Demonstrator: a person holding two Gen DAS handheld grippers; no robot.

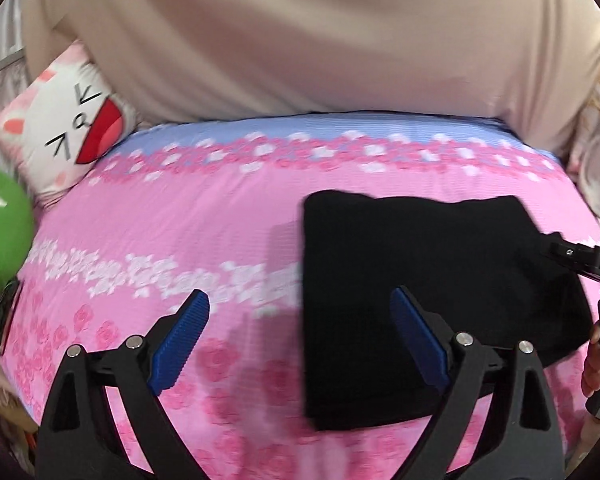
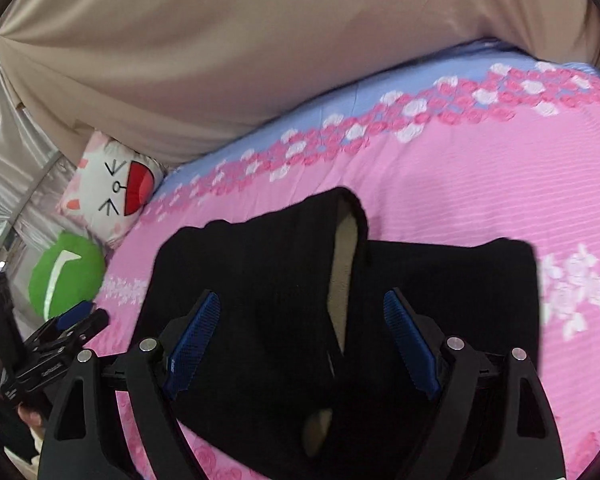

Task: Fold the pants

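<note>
Now, pants [image 2: 268, 320]: black, partly folded, on the bed [image 1: 220, 220].
Right tool [image 2: 302, 316]: spread, empty, we hover right over them.
Left tool [image 1: 300, 312]: spread, empty; pants lie to its right.
Nearer: right.

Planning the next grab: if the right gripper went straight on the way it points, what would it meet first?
Probably the folded black fabric pants, lying on the pink flowered bedsheet between the open right gripper fingers; depth is unclear.
</note>
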